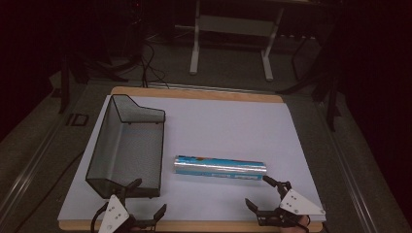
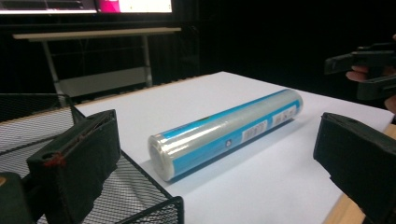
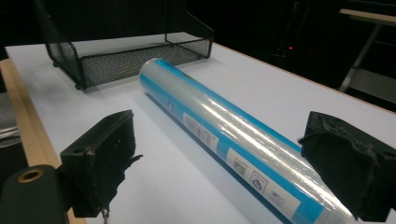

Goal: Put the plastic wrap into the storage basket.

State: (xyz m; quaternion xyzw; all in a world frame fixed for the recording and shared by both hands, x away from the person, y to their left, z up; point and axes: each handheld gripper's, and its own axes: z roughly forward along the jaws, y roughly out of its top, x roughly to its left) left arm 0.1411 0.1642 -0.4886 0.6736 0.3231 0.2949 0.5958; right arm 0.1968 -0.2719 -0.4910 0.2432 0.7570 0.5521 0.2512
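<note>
High view: the roll (image 1: 220,167) of blue-and-clear wrapped film was shown lying flat on the white board (image 1: 233,121), its long axis running nearly parallel to the board's near edge, just nearer than mid-board. The right gripper (image 1: 265,192) was held at the near right corner, jaws spread wide and empty, with the roll's right end just beyond its upper jaw; it was judged the nearer of the two. The left gripper (image 1: 148,197) was held at the near left, jaws likewise spread and gripping nothing, with one jaw close to the near end of the black mesh tray (image 1: 108,145). In the right gripper view the roll (image 3: 233,140) was seen running diagonally up between the two open jaws, not touched by either. In the left gripper view the roll (image 2: 224,133) lay ahead, apart from the jaws, with the tray's corner (image 2: 154,200) between. Nothing else was seen on the board between the right gripper and the roll.
</note>
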